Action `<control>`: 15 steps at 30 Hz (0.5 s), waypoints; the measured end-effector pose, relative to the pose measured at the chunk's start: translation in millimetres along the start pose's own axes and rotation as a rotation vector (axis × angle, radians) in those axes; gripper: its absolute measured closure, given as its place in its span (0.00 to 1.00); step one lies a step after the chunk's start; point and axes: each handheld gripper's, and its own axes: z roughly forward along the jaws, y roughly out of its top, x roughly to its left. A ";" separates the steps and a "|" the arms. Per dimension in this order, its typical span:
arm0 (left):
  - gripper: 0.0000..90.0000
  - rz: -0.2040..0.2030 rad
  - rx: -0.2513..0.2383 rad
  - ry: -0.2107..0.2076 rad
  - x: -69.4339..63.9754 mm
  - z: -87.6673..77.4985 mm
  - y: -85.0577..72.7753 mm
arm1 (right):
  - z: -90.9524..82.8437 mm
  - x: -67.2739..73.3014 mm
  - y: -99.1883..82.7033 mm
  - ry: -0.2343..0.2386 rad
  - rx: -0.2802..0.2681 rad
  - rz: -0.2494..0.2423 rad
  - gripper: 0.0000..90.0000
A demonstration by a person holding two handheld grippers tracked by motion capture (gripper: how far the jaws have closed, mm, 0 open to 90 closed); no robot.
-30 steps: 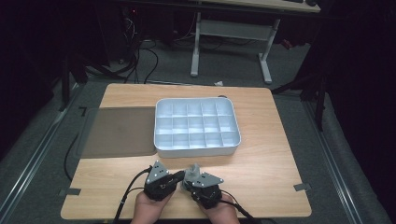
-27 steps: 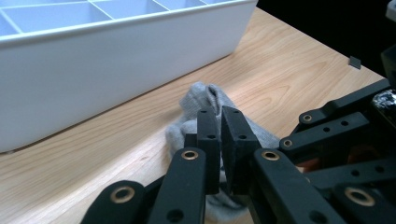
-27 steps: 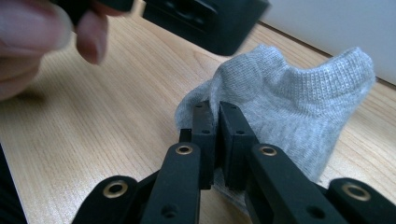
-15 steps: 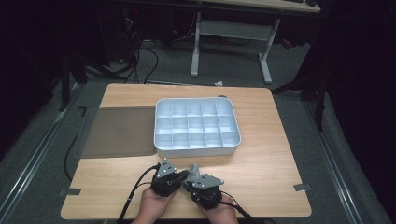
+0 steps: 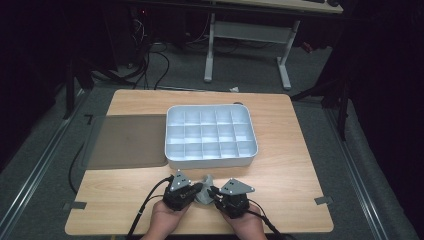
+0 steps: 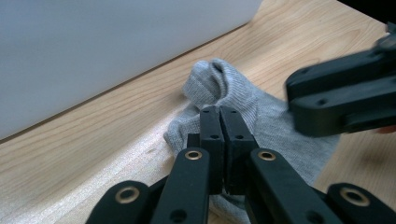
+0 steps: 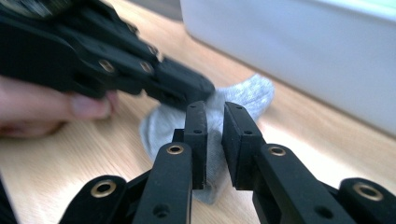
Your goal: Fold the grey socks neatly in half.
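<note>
The grey sock [image 6: 261, 116] lies on the surface [image 5: 280, 175] before the white tray [image 5: 210, 135]. Left hand-held gripper [image 6: 219, 114] pinches it; right hand-held gripper [image 7: 215, 119] (jaws just been parting, sock between) could lose its grip and the fold.

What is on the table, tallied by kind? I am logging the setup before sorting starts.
Grey sock: 1
White divided box: 1
Dark flat lid: 1
Hand-held gripper: 2, left, right
Total: 5
</note>
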 end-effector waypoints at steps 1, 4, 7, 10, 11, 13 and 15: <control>0.98 0.006 0.001 0.004 -0.2 0.1 -0.2 | 2.0 -1.0 -2.2 -0.007 0.009 -0.002 0.90; 0.98 0.022 0.008 0.012 -0.6 0.3 -0.4 | 6.4 -3.3 -7.1 -0.015 0.037 0.005 0.91; 0.98 0.025 0.009 0.013 -1.0 0.5 -0.6 | 10.9 -4.9 -11.7 -0.024 0.063 0.003 0.92; 0.97 0.032 0.006 0.019 -2.0 0.1 -0.8 | 11.6 -5.5 -12.5 -0.021 0.066 0.013 0.92; 0.97 0.035 0.007 0.020 -2.2 -0.4 -0.7 | 12.0 -5.2 -12.5 -0.022 0.067 0.011 0.92; 0.95 0.022 -0.010 0.010 -5.9 -3.5 1.1 | 12.4 -4.8 -13.1 -0.024 0.066 0.005 0.92; 0.92 0.035 -0.027 -0.001 -11.9 -5.9 2.9 | 12.6 -5.0 -13.5 -0.023 0.066 0.008 0.92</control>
